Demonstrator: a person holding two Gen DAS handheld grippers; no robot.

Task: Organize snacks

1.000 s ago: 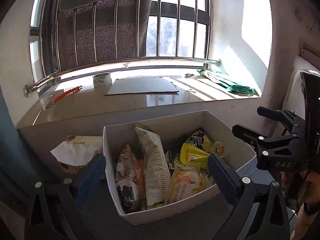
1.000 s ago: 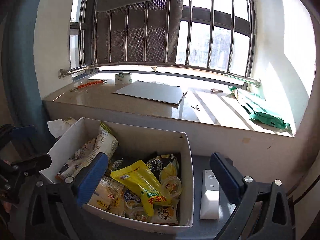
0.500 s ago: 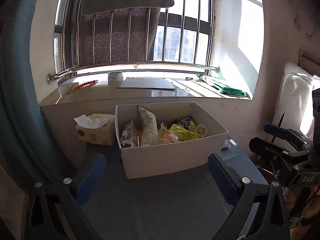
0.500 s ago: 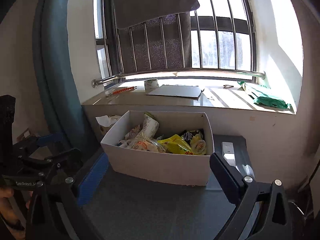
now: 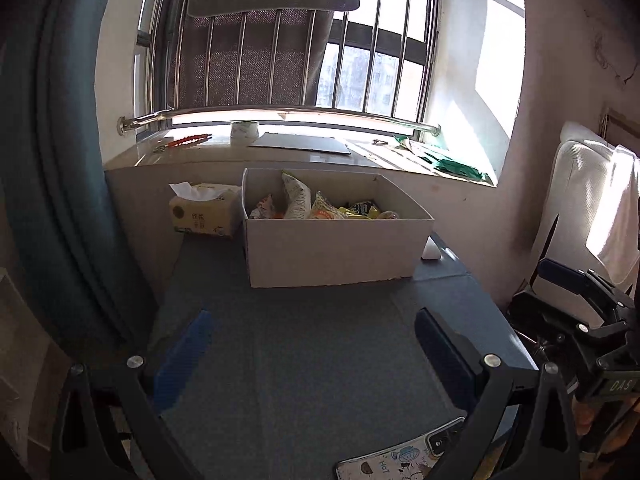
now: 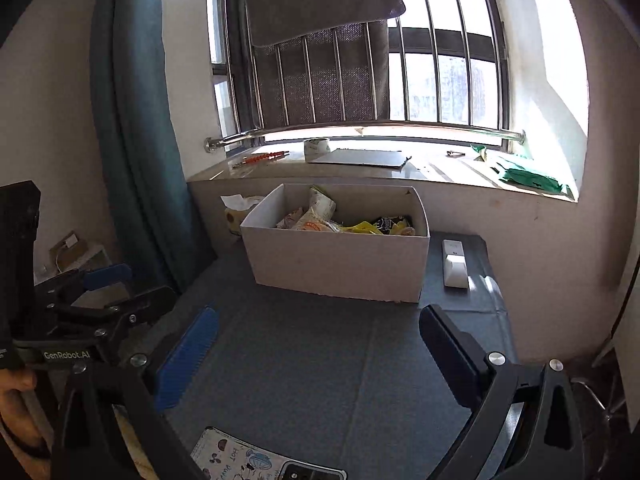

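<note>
A white cardboard box (image 5: 332, 254) (image 6: 336, 264) stands at the far end of a grey-blue table (image 5: 320, 360) (image 6: 320, 364), under the window sill. Several snack packets (image 5: 316, 208) (image 6: 340, 222) lie inside it, white, orange and yellow ones. My left gripper (image 5: 314, 356) is open and holds nothing, well back from the box over the near half of the table. My right gripper (image 6: 320, 352) is open and holds nothing too, equally far back. In the left wrist view the right gripper's body (image 5: 592, 344) shows at the right edge; in the right wrist view the left gripper's body (image 6: 76, 328) shows at the left edge.
A tissue box (image 5: 204, 214) (image 6: 236, 212) sits left of the snack box. A white remote (image 6: 455, 264) (image 5: 431, 249) lies to its right. A phone in a patterned case (image 5: 404, 460) (image 6: 256, 460) lies at the table's near edge. Tape roll (image 5: 245, 131), cardboard sheet (image 6: 360, 158) and green bag (image 6: 528, 176) rest on the sill. A blue curtain (image 6: 132, 120) hangs left.
Both grippers have pulled back and away from the box, from right over the snacks to the table's near end. The jaws stay open and empty.
</note>
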